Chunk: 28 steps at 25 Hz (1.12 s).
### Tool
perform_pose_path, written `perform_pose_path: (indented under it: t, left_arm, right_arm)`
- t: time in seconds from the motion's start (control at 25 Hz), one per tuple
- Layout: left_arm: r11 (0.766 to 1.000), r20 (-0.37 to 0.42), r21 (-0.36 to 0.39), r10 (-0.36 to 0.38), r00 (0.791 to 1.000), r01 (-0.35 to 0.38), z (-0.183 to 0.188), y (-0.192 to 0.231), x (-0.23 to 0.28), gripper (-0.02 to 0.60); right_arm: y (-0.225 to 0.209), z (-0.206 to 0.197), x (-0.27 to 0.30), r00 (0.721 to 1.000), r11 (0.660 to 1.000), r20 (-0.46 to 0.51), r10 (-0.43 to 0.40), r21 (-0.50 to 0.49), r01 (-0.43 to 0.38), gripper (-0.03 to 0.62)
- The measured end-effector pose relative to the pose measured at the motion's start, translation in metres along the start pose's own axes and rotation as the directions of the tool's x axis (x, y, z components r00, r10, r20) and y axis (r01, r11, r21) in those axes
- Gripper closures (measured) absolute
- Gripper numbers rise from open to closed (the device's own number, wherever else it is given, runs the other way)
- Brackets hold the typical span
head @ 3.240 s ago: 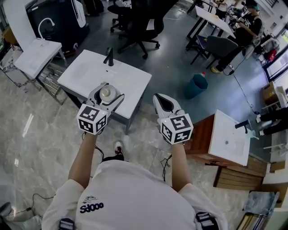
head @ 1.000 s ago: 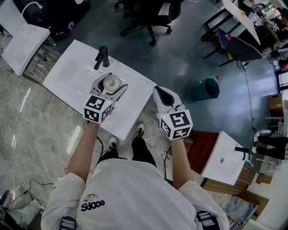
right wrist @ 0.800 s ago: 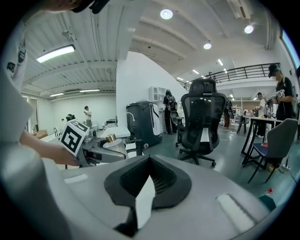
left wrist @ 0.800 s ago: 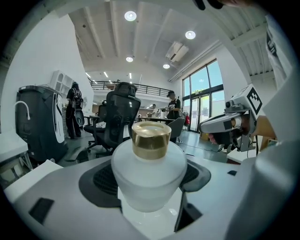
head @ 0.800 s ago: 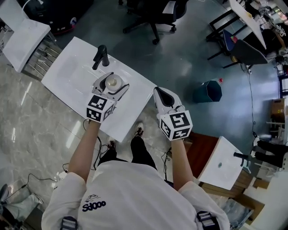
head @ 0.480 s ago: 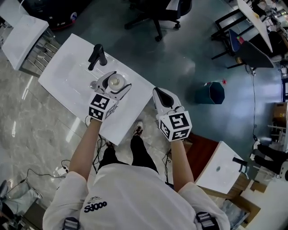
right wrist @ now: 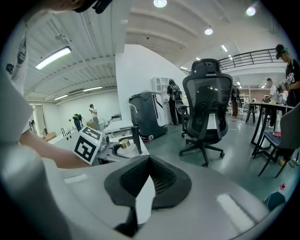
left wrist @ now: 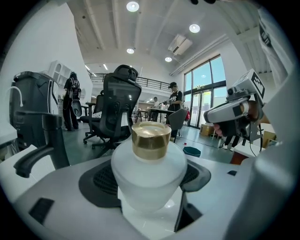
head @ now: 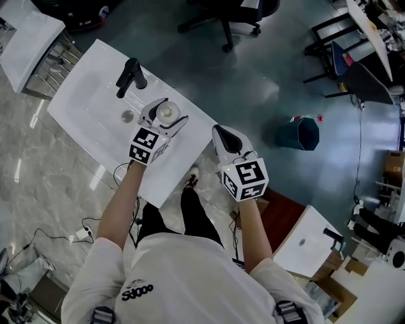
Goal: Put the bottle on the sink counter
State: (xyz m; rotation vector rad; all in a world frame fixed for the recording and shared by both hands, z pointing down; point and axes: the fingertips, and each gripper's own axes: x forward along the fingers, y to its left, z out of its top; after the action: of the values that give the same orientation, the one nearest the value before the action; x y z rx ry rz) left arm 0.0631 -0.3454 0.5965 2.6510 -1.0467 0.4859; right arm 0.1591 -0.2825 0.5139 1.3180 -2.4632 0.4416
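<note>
A frosted white bottle [head: 166, 114] with a gold cap [left wrist: 150, 139] sits upright between the jaws of my left gripper [head: 168, 109], which is shut on its round body [left wrist: 150, 171]. In the head view it hangs over the right part of the white sink counter [head: 88, 107], just right of the drain [head: 128, 116] and the black faucet [head: 130, 76]. Whether the bottle touches the counter I cannot tell. My right gripper [head: 224, 134] is off the counter's right end, shut and empty, its pads [right wrist: 149, 183] meeting.
A teal bin [head: 302, 133] stands on the floor to the right, an office chair [head: 228, 19] beyond the counter. Another white sink unit [head: 297, 243] on a wooden cabinet is at lower right, and a further white counter [head: 25, 31] at upper left.
The person has stepped up to the sink counter. The left gripper with the bottle now hangs farther right over it, past the drain. The right gripper has kept its place beside it.
</note>
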Motion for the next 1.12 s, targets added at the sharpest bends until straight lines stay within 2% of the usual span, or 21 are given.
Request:
perform_pose_path:
  t: [0.4,0.64,1.12]
  left_arm:
    - [1.000,-0.057,-0.019,-0.017,0.998,0.016,-0.037,0.006,0.036,0.238]
    - [1.000,-0.110,-0.002,-0.014,0.994,0.014,-0.053,0.011,0.048,0.238]
    - [1.000,-0.134,0.011,0.021,0.991,-0.019,-0.066,0.015,0.059,0.238]
  right_arm:
    - [-0.014,-0.015,0.010,1.000,0.999,-0.031,-0.006,0.034,0.007,0.585]
    - [-0.020,-0.022,0.015,0.999,0.999,-0.046,-0.012,0.052,0.015,0.585]
    - [-0.022,-0.030,0.018,0.997,0.997,-0.071,-0.011,0.070,0.016,0.585]
